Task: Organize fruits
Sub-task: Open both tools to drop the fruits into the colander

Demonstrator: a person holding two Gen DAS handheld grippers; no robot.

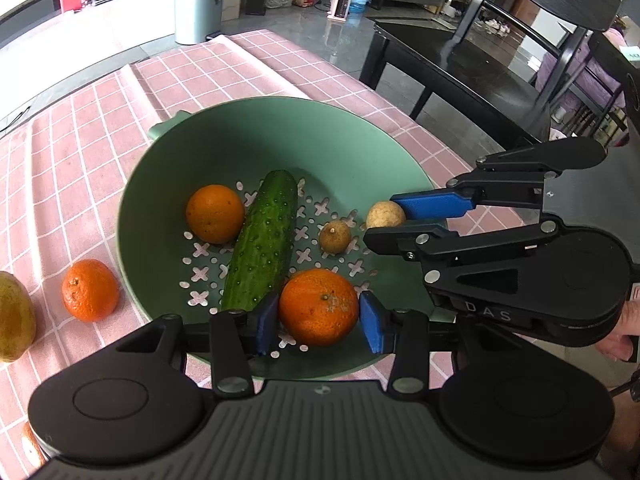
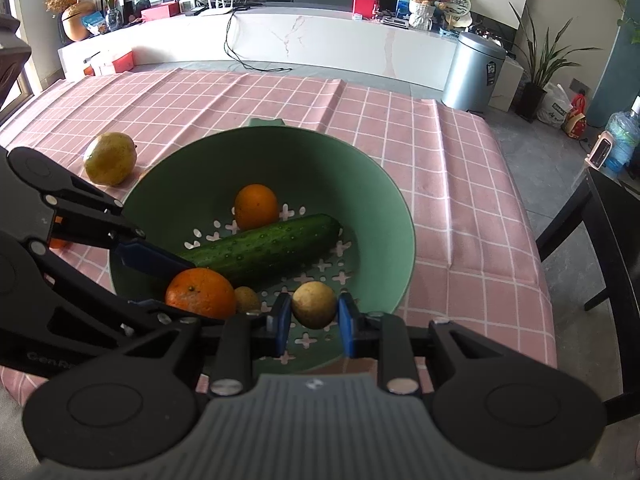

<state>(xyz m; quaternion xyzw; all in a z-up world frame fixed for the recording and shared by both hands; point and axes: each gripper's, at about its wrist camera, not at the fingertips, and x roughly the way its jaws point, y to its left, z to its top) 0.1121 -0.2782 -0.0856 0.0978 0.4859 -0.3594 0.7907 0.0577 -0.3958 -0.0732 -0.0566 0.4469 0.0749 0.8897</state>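
Over the green bowl (image 1: 168, 184), the left gripper (image 1: 318, 318) clasped a firm, rounded orange (image 1: 318, 306) across its middle; the right gripper (image 2: 314, 320) pinched a small, light, hard brown fruit (image 2: 314, 304).

- We count three oranges: one by the cucumber (image 1: 215, 213), one at the near side of the bowl (image 1: 318, 306), one out on the cloth (image 1: 90, 290).
- We see one cucumber (image 1: 262, 242).
- We count two small tan round fruits, (image 1: 335, 236) and (image 1: 385, 214).
- We see one yellow-green fruit (image 2: 110, 158) on the cloth.
- We see one green bowl (image 1: 168, 176).
- We count two grippers, (image 1: 318, 320) and (image 2: 314, 320).
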